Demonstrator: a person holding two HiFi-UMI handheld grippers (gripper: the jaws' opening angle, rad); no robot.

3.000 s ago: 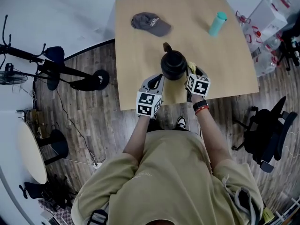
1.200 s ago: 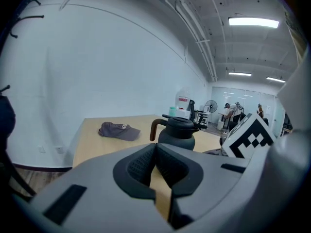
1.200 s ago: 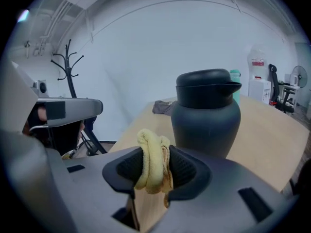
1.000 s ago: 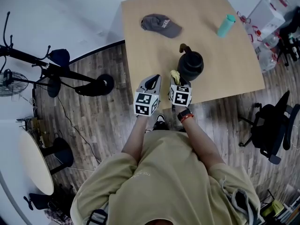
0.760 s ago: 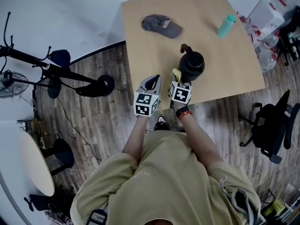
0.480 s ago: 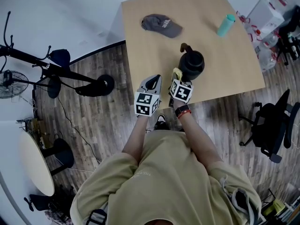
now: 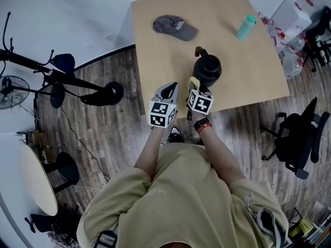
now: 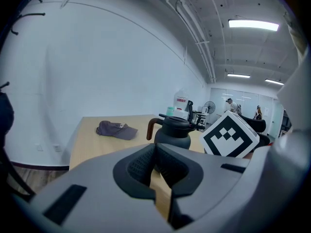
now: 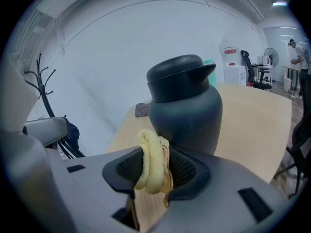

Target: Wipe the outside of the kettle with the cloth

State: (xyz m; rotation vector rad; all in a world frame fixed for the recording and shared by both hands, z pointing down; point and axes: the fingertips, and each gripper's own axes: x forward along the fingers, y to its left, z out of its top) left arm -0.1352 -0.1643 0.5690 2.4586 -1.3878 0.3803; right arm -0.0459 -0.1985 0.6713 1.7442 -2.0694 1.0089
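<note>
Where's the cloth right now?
The cloth is pinched in the jaws of the right gripper. In the right gripper view it sits close in front of the kettle, near the near edge of the table.

The kettle stands close ahead of my right gripper and the cloth it clamps, blocking the way forward. Ahead of my left gripper the table lies bare up to the cap. The bottle stands well apart, far right.
</note>
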